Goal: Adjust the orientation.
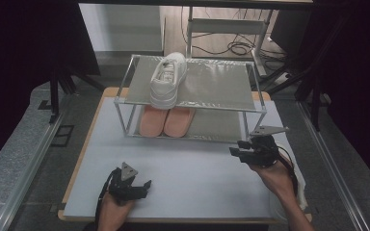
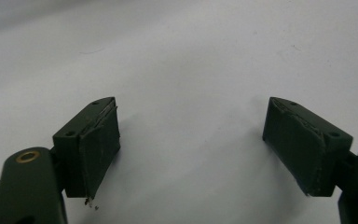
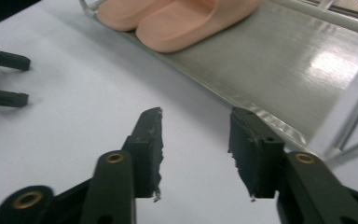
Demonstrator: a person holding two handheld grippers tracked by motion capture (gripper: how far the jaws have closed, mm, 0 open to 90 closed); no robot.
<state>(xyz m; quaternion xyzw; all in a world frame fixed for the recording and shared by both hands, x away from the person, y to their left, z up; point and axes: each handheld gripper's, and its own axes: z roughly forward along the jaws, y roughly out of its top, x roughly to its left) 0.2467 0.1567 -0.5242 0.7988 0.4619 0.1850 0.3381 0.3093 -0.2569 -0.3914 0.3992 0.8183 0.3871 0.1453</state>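
Observation:
A two-shelf metal shoe rack (image 1: 212,84) stands at the far side of the white table top (image 1: 192,168). One white sneaker (image 1: 168,79) lies on its upper shelf. A pair of pink slippers (image 1: 166,120) (image 3: 182,18) sits on the lower shelf (image 3: 307,60). My left gripper (image 1: 144,186) (image 2: 191,105) is low over the table's near left, open and holding nothing. My right gripper (image 1: 236,149) (image 3: 196,114) hovers open near the rack's front right corner, pointing left past the lower shelf's front edge. In the right gripper view the left gripper's fingertips (image 3: 11,60) show at the far left.
The rack's thin upright post (image 3: 349,116) stands just right of my right gripper. A wooden edge (image 1: 84,144) borders the white top. Cables and a frame (image 1: 231,45) lie on the floor behind the table. Bare white surface stretches between the two grippers.

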